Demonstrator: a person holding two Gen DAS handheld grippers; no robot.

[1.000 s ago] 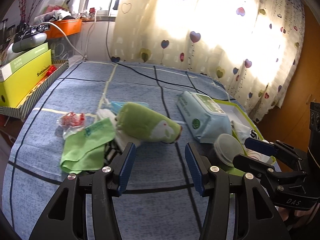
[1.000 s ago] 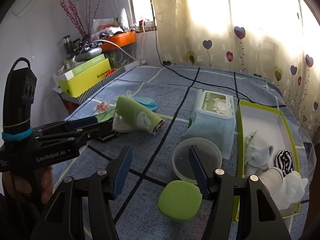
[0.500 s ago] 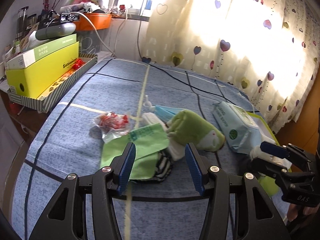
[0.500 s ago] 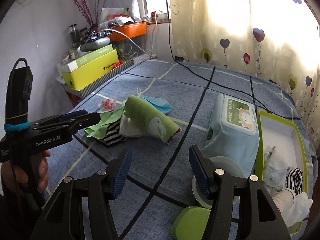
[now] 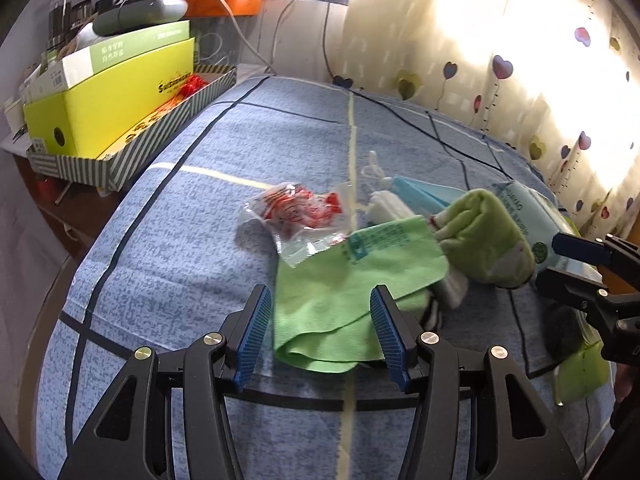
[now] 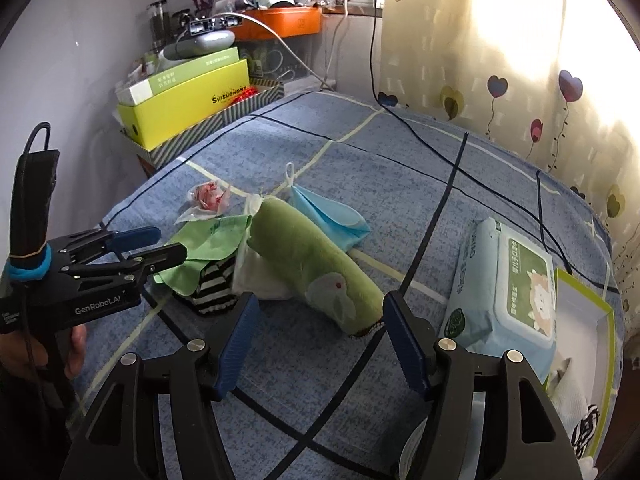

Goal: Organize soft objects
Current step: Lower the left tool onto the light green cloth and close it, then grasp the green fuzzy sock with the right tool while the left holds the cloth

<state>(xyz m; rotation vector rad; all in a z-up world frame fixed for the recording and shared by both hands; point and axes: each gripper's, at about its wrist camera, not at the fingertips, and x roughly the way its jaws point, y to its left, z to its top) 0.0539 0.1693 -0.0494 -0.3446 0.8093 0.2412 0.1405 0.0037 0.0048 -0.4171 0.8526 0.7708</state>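
Observation:
A pile of soft things lies on the blue bedspread. A folded light-green cloth [image 5: 352, 280] lies on a black-and-white striped sock [image 6: 214, 284]. Beside it are a rolled green towel [image 6: 312, 264], a white cloth [image 6: 256, 276] and a blue face mask [image 6: 328, 216]. My left gripper [image 5: 320, 332] is open, its fingers either side of the green cloth's near edge. My right gripper [image 6: 320, 344] is open, just short of the rolled towel's end. A green-rimmed box [image 6: 600, 344] at the right holds socks.
A clear packet with red contents [image 5: 300, 216] lies left of the pile. A wet-wipes pack [image 6: 508, 292] lies right of the towel. A striped tray with a yellow box [image 5: 112, 108] stands beyond the bed's left edge. A black cable [image 6: 460, 164] crosses the bed.
Both grippers have moved left and closer to the pile. The left gripper now straddles the green cloth; the right one faces the rolled towel. The round containers have left the right view.

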